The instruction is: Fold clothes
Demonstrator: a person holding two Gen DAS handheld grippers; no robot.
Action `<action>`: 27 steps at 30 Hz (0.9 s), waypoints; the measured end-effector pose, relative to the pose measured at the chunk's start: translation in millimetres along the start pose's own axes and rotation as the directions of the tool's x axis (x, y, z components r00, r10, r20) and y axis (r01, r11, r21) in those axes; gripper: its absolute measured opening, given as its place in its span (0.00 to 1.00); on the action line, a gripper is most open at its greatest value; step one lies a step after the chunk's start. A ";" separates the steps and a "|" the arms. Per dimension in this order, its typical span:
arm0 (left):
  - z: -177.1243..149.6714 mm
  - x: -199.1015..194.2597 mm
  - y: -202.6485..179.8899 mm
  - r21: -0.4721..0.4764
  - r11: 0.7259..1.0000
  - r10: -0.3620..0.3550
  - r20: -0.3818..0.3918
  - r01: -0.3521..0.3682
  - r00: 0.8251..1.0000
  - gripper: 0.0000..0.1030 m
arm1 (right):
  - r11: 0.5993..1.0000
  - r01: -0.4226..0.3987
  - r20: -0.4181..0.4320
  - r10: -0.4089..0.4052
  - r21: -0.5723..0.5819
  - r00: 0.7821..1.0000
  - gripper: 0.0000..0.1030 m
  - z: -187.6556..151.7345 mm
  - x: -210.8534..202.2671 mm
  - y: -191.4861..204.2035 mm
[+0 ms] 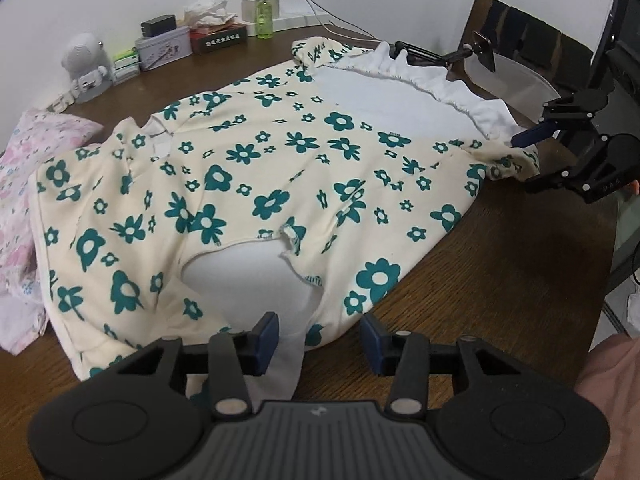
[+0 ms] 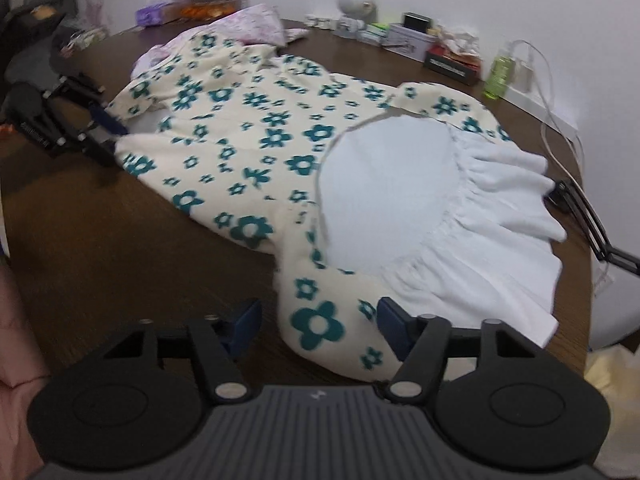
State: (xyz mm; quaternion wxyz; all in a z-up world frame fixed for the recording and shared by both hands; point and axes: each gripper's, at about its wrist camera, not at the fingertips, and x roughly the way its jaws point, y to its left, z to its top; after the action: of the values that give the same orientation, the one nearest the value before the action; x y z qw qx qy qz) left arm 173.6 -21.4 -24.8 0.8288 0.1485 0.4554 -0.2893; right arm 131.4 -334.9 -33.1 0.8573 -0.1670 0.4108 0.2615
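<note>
A cream garment with teal flowers (image 1: 256, 168) lies spread on the brown table (image 1: 500, 264), its white lining and white ruffled hem (image 1: 440, 88) showing at the far side. My left gripper (image 1: 318, 340) is open at the garment's near edge, white fabric lying between its fingers. In the right wrist view the garment (image 2: 248, 136) fills the middle, and my right gripper (image 2: 316, 330) is open, its fingers on either side of a flowered corner (image 2: 320, 320) of the garment. Each gripper shows in the other's view, at the garment's edge: the right gripper (image 1: 532, 136), the left gripper (image 2: 100, 128).
A pink floral cloth (image 1: 24, 184) lies left of the garment. Along the wall stand a white toy (image 1: 86, 68), tins and boxes (image 1: 164, 46), a green bottle (image 1: 264, 16) and a charger cable (image 1: 320, 12). A black stand arm (image 1: 432, 56) and a chair (image 1: 528, 36) are at the far right.
</note>
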 end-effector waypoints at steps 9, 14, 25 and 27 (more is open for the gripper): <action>0.3 0.9 -0.1 -0.001 1.000 0.003 -0.007 -0.003 1.000 0.04 | 1.000 0.021 -0.057 -0.021 0.008 0.998 0.08 -1.6 3.8 6.2; -7.4 -6.8 -13.6 0.035 0.999 0.005 -0.044 -0.004 0.999 0.04 | 1.000 -0.005 -0.101 0.006 0.006 0.995 0.08 -8.7 -9.0 20.4; -34.8 -87.3 4.8 -0.016 0.985 0.171 0.193 -0.171 0.966 0.85 | 0.993 0.120 0.059 -0.120 -0.008 0.991 0.72 -11.4 -54.7 36.3; -44.4 -88.6 7.6 -0.019 0.977 0.214 0.168 -0.214 0.962 0.92 | 0.991 0.133 0.059 -0.132 -0.011 0.990 0.80 -11.8 -54.7 38.7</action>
State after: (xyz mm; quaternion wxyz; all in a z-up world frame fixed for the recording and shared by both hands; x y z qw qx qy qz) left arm 111.6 37.7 25.5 0.8910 0.1716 0.3646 -0.2093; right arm 72.8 -326.6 0.2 0.8831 -0.1924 0.3719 0.2118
